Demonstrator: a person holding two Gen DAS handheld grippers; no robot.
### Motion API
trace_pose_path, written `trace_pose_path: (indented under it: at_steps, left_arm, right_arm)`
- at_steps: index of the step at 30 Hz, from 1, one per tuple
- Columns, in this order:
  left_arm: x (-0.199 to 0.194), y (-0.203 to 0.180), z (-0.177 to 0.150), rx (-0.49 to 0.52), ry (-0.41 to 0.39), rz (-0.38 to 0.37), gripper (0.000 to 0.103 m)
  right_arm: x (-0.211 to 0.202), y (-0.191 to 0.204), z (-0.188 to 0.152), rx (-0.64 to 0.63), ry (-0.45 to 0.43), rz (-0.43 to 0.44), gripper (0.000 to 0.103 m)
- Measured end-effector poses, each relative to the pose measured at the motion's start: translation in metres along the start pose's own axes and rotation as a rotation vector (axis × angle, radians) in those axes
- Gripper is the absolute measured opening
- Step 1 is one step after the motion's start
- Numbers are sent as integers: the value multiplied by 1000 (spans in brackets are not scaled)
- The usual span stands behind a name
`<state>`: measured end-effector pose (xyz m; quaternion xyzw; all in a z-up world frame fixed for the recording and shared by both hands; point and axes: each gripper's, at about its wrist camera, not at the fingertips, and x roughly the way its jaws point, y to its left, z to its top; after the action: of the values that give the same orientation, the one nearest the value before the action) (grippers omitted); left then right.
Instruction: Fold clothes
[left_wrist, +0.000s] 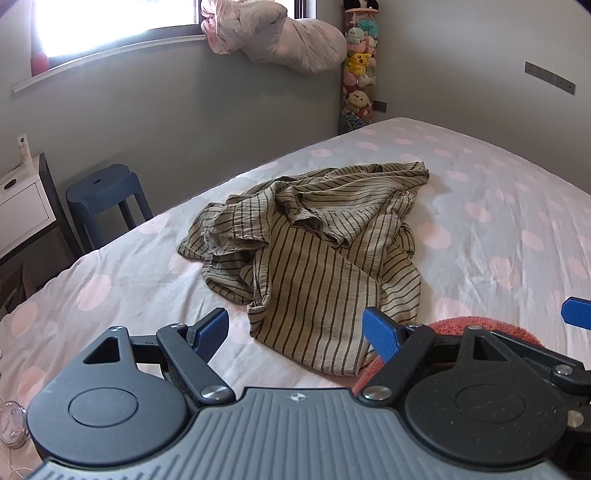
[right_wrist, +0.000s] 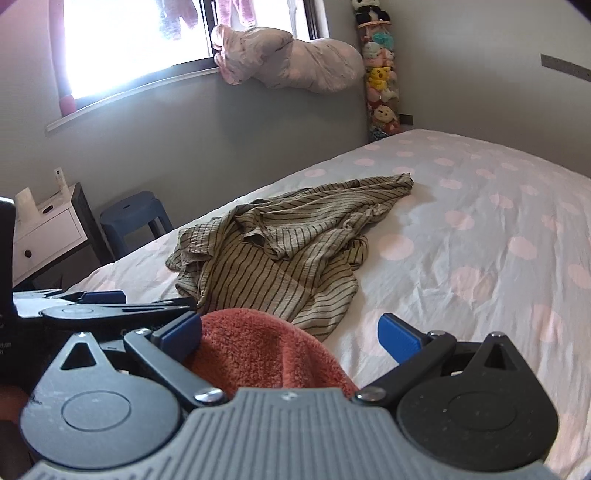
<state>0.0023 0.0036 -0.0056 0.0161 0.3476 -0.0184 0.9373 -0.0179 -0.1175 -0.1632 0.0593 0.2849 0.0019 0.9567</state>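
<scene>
We note the bed (left_wrist: 498, 206) carries the work. The striped shirt (left_wrist: 317, 258) lies crumpled mid-surface, nearer the bed's near edge than its far corner, collar exposed; unfolded, so it probably needs spreading first. A red towel (right_wrist: 258, 354) sits at the near edge. Left gripper (left_wrist: 295, 332) and right gripper (right_wrist: 291, 332) hover spread, holding nothing, likely ready to pinch the hem.

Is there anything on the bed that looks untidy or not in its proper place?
Yes. The olive striped linen shirt lies crumpled in a heap on the pink-dotted bed sheet, its collar twisted and parts bunched over each other, not flat. A rust-red terry towel lies bunched at the near edge, touching the shirt's hem. Both claws are open and hold nothing.
</scene>
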Motion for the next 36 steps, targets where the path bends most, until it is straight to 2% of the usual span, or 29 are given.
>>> trace_pose_path:
  at_steps: [8, 19, 21, 24, 31, 33, 34, 36]
  left_arm:
    - [18, 10, 9, -29, 33, -31, 80]
    - [68, 43, 18, -160, 116, 5, 79]
    - [78, 46, 17, -177, 129, 5, 79]
    - [97, 52, 17, -200, 162, 4, 75]
    - [135, 61, 27, -245, 188, -12, 62]
    - [145, 63, 28, -258, 203, -3, 57]
    - [150, 64, 28, -264, 207, 2, 53]
    - [157, 66, 28, -279, 210, 7, 50]
  right_arm:
    - [15, 1, 23, -124, 6, 2, 102]
    - [91, -13, 58, -191, 63, 55, 101]
    - [109, -11, 64, -215, 81, 63, 97]
    - [139, -5, 70, -257, 113, 85, 84]
    - [201, 11, 75, -341, 171, 127, 69]
    - [219, 19, 77, -379, 183, 138, 68]
    - [228, 23, 78, -399, 188, 143, 66]
    - [247, 31, 80, -422, 194, 146, 61]
